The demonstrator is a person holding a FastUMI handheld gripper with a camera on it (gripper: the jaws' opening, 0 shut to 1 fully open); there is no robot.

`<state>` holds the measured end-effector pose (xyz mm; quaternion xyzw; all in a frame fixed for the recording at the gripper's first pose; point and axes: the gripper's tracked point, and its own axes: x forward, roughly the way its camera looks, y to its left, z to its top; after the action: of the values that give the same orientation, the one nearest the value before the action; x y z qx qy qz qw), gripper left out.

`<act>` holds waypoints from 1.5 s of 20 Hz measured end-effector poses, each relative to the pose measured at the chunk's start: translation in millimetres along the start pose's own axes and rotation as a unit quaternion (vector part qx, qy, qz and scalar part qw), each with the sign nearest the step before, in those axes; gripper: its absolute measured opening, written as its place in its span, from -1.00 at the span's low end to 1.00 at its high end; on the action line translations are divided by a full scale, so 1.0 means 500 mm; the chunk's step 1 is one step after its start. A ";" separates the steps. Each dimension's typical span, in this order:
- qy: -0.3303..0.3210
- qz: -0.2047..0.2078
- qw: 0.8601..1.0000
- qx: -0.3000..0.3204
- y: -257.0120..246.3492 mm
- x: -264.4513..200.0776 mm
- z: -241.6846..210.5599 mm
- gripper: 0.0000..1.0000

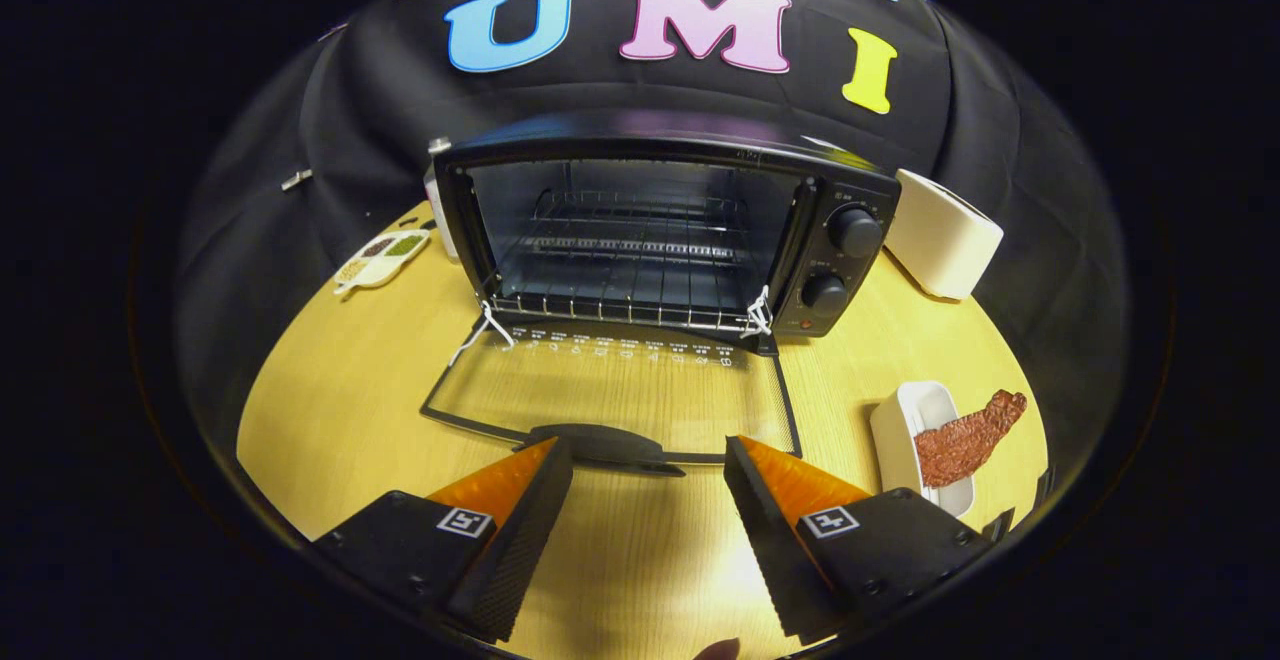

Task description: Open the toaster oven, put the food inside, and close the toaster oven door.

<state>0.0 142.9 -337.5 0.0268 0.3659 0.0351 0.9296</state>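
Toaster oven [660,230] stands open, glass door [610,390] flat on the surface [340,390]; tool [648,465] spread wide, empty, at the door handle [600,445]; meat slice [965,440] in its white dish [900,420] beside.

Black cloth wall [1000,100] behind a light wooden table [340,390], warmly lit.

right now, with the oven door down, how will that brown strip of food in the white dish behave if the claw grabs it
The brown food strip overhangs the white dish without drooping, so it is probably stiff. Its bumpy surface should grip well. Pulling it may tip the small dish. The claw is open, empty, near the oven door handle.
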 end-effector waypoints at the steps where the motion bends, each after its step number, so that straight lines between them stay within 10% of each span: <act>1: -0.009 0.006 1.000 0.002 -0.010 -0.014 0.016 0.92; 13: -0.123 0.020 0.992 -0.025 -0.333 -0.222 0.207 0.91; 20: -0.022 0.109 0.994 0.019 -0.492 -0.194 0.176 0.98; 30: 0.224 0.197 0.953 0.059 -0.578 -0.003 -0.038 0.95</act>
<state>-0.8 -144.6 -372.5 0.1442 0.5534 0.2010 0.7953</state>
